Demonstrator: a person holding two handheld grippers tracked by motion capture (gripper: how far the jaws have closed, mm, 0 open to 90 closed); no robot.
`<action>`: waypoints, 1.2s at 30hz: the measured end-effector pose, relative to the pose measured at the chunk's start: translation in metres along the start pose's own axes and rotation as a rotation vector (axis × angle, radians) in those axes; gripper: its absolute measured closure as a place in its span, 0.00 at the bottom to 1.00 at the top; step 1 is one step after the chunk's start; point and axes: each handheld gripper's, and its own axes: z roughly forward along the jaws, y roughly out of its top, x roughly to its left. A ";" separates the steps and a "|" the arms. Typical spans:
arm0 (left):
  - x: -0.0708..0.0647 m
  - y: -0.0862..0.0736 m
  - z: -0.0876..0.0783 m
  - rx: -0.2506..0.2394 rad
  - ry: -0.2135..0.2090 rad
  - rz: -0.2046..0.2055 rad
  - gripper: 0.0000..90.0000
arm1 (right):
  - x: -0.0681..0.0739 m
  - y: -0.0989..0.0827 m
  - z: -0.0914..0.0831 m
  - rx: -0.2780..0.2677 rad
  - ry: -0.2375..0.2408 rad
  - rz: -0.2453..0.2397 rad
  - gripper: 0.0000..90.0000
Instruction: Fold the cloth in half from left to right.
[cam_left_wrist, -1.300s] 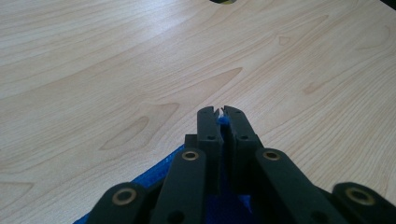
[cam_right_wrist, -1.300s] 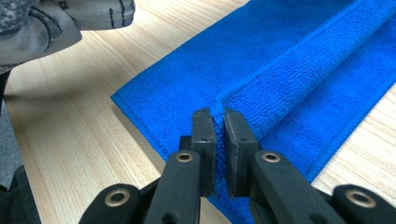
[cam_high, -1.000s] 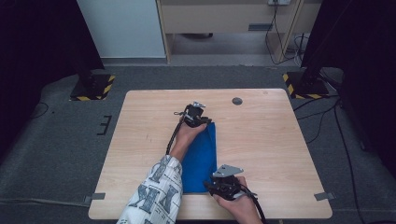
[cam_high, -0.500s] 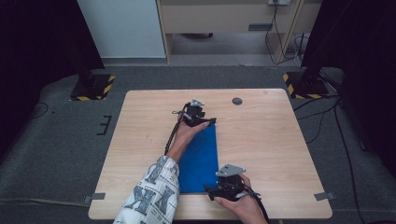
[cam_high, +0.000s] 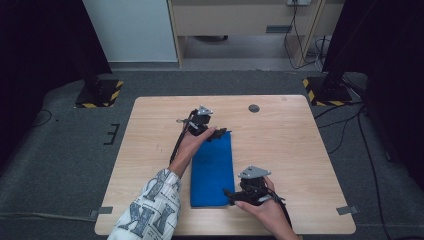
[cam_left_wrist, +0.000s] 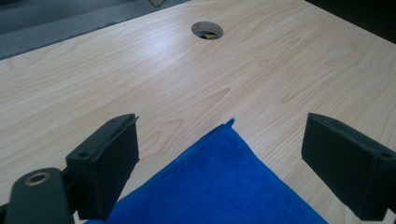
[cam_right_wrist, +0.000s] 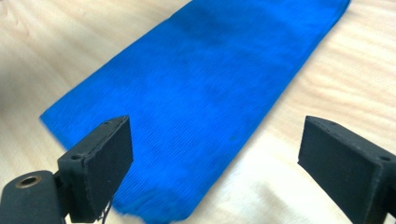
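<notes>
A blue cloth (cam_high: 212, 170), folded into a long strip, lies flat on the wooden table (cam_high: 300, 150). My left gripper (cam_high: 219, 134) hovers over its far right corner. In the left gripper view the left gripper (cam_left_wrist: 224, 128) is open, its jaws having just been opening, and the cloth's corner (cam_left_wrist: 219, 186) lies below, untouched. My right gripper (cam_high: 231, 194) sits at the cloth's near right edge. In the right gripper view the right gripper (cam_right_wrist: 215, 135) is also open, its jaws likewise just opened wide, above the cloth (cam_right_wrist: 201, 84), with nothing pinched.
A round cable hole (cam_high: 254, 108) sits near the table's far edge, also visible as the hole (cam_left_wrist: 207, 30) ahead of the left jaws. Bare wood (cam_high: 150, 150) spreads left and right of the cloth. Black stands with striped bases (cam_high: 100, 92) flank the table on the floor.
Both grippers' jaws have opened and let go of the cloth's right-hand corners. Both hands have lifted slightly off it. The cloth stays flat.
</notes>
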 end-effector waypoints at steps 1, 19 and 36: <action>0.000 -0.002 -0.003 0.003 0.012 0.000 0.09 | -0.003 0.001 0.001 -0.004 -0.003 0.004 0.10; 0.014 -0.043 -0.047 -0.003 0.070 -0.064 0.07 | -0.038 0.019 0.022 -0.033 0.005 -0.072 0.12; 0.036 -0.064 -0.079 -0.060 0.075 -0.094 0.09 | -0.052 0.050 0.060 0.011 -0.042 -0.085 0.17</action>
